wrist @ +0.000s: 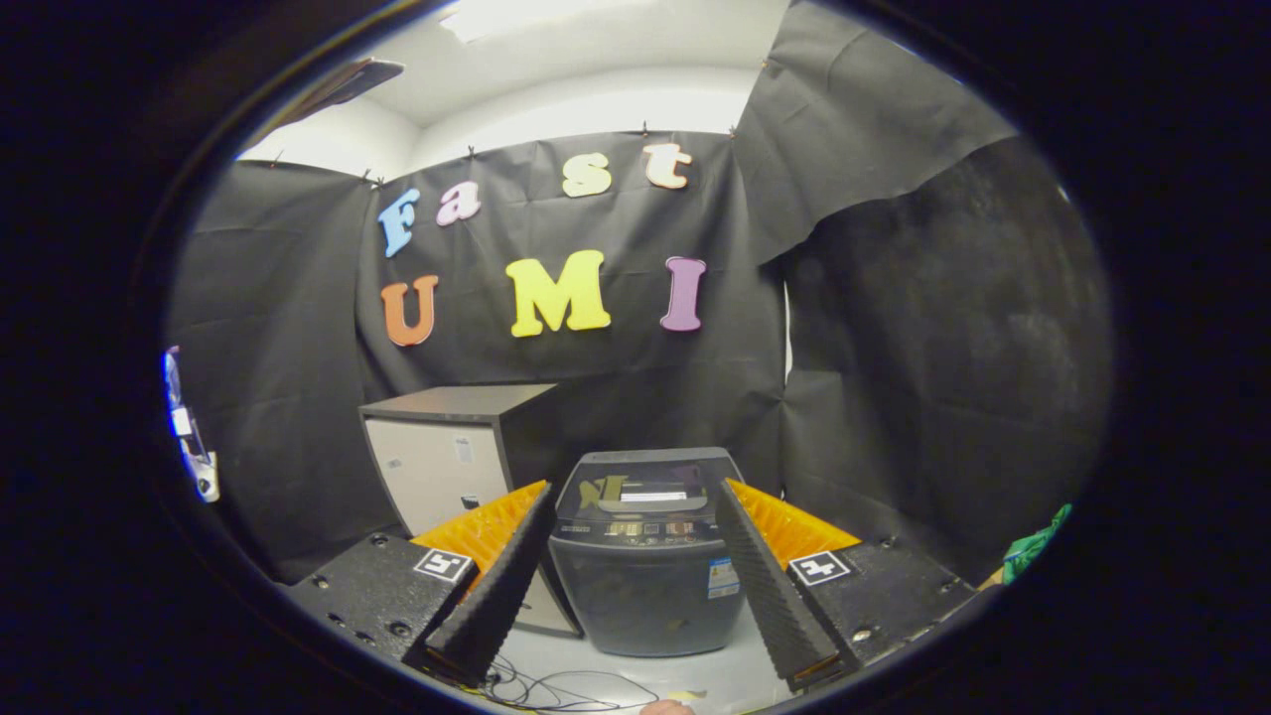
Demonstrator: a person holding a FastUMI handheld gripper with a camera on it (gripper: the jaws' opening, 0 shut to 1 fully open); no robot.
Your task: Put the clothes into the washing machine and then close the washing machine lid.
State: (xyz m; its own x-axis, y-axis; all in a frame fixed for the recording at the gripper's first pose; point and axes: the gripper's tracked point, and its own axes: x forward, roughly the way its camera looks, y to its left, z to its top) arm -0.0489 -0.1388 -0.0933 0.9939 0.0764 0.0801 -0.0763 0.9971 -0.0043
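Black cloth walled the booth. Beyond the gripper [635, 586], spread wide and empty, the washing machine [643, 551] stood lid [645, 485] down; green clothes [1033, 546] lay far right.

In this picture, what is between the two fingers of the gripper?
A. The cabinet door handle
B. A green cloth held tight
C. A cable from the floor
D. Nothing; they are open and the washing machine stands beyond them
D: the gripper has its fingers spread with nothing held, and the washing machine stands beyond them, its lid down.
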